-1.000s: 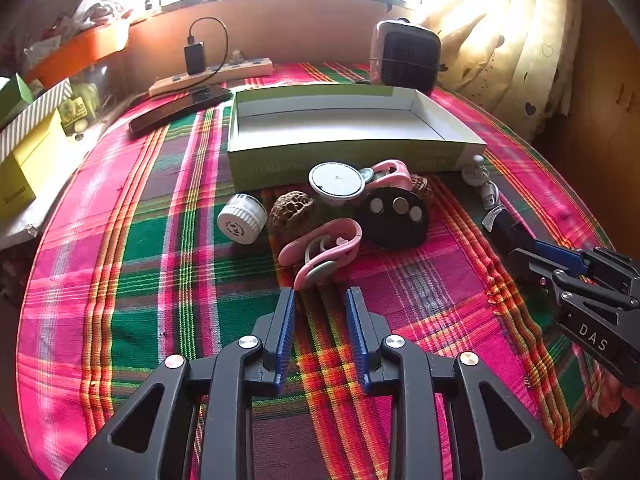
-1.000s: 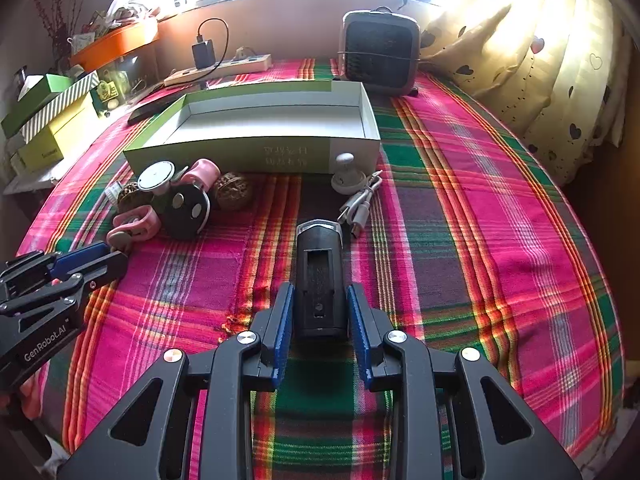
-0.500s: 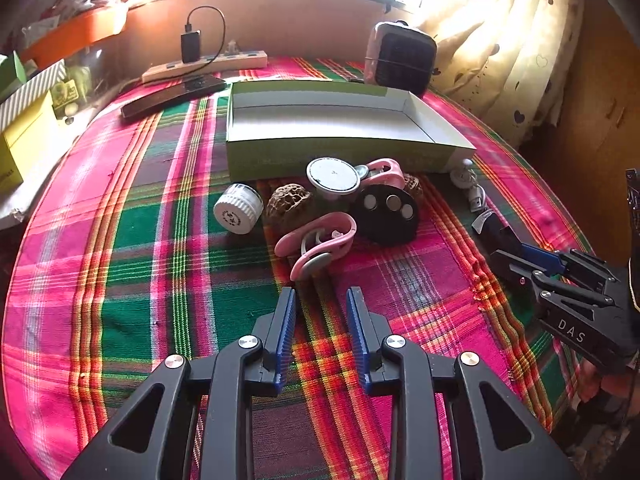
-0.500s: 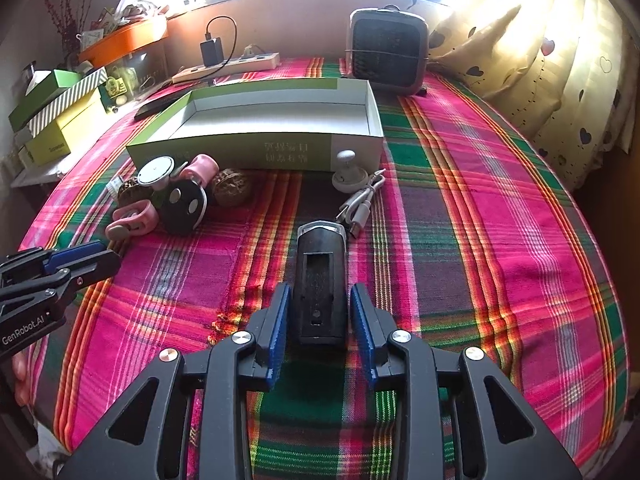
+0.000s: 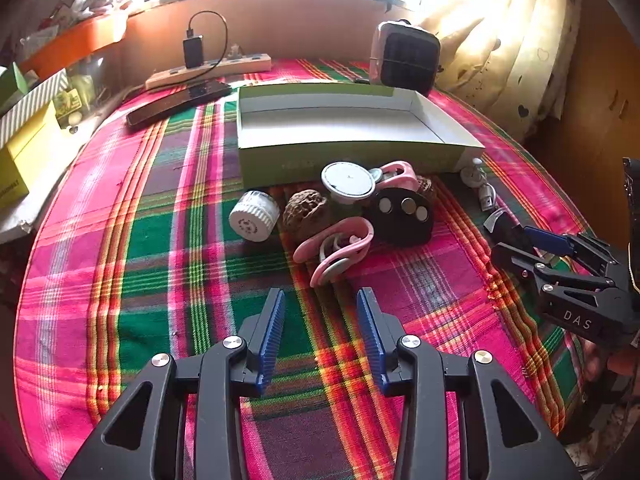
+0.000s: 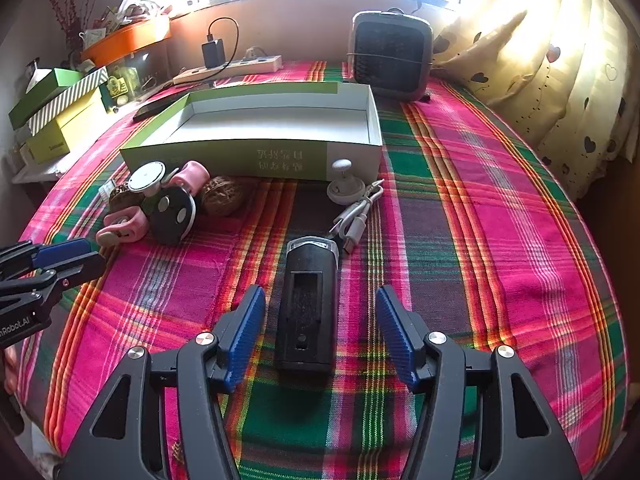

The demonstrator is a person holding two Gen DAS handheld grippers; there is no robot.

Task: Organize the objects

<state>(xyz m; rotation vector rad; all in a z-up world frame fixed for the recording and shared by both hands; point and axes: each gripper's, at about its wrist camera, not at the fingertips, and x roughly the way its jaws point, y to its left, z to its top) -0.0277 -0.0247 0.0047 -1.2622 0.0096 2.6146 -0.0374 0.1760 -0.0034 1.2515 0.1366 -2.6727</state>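
A black bike light [image 6: 308, 300] lies on the plaid cloth between the fingers of my right gripper [image 6: 320, 300], which is open and not touching it. My left gripper [image 5: 320, 300] is open and empty, just short of a pink clip [image 5: 336, 248]. Behind the clip lie a white cap [image 5: 254, 216], a walnut [image 5: 306, 210], a white round disc [image 5: 349, 179], a black round piece [image 5: 404, 216] and a second pink clip [image 5: 396, 174]. An empty green and white box [image 5: 344, 128] stands behind them; it also shows in the right wrist view [image 6: 264, 136].
A white knob [image 6: 344, 188] and a white USB cable [image 6: 356, 216] lie by the box's right corner. A small heater [image 6: 390, 60], a power strip [image 6: 228, 70] and a dark remote [image 5: 180, 102] sit at the back. Stacked boxes [image 6: 56, 116] stand at the left.
My right gripper has opened wide and let go of the black bike light, which lies on the cloth. My left gripper has opened wider and has barely moved.
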